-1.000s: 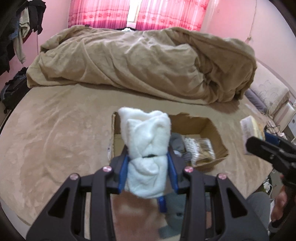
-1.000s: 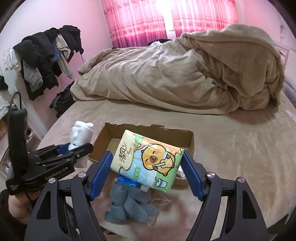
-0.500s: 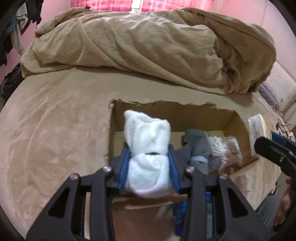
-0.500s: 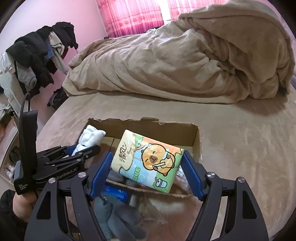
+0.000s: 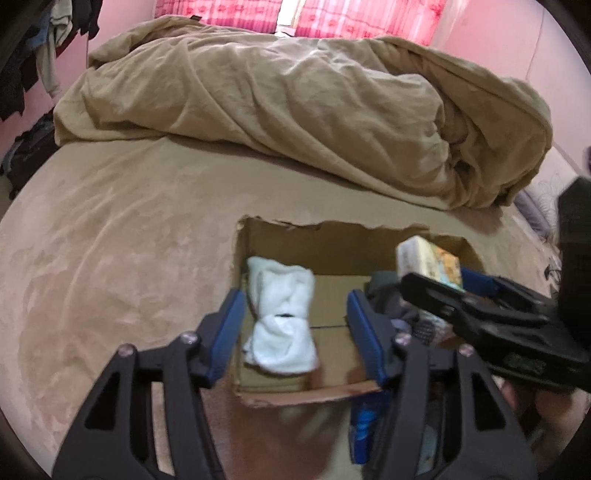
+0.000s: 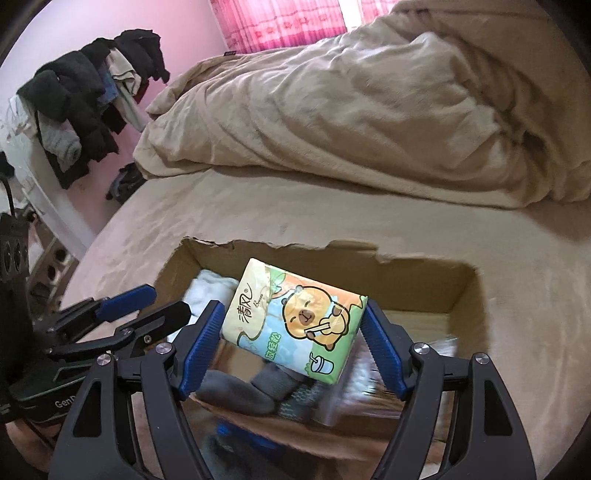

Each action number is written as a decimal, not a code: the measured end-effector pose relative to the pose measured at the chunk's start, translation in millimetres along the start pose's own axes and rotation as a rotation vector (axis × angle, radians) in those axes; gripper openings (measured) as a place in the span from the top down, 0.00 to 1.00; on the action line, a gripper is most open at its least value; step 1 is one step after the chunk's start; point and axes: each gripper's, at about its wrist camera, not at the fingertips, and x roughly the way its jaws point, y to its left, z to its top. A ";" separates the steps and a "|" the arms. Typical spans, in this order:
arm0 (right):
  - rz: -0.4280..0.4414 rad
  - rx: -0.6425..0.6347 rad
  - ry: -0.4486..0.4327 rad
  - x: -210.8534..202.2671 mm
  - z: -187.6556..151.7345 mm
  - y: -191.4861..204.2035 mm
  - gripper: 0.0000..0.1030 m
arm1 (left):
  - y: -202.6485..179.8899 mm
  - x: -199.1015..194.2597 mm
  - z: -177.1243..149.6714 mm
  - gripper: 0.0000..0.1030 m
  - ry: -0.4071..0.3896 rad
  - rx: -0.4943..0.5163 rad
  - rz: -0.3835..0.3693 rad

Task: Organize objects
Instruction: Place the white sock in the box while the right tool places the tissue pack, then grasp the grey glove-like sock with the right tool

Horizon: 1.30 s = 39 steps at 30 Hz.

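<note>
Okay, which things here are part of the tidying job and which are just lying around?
Part of the job:
cardboard box
white rolled towel
tissue pack
grey socks
left gripper
right gripper

Just lying about:
beige duvet
hanging clothes
pink curtains

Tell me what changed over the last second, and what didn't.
Both grippers came down over the cardboard box. The left gripper has just been opening: the white towel roll, clamped before, now lies loose between its pads inside the box. The right gripper stays shut on the tissue pack, now above the grey socks. Box and blanket unchanged.
</note>
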 end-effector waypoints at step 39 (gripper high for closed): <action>-0.108 -0.077 -0.114 -158.9 -55.5 43.6 0.13 | -21.9 -173.6 -78.3 0.27 -0.094 -0.002 0.022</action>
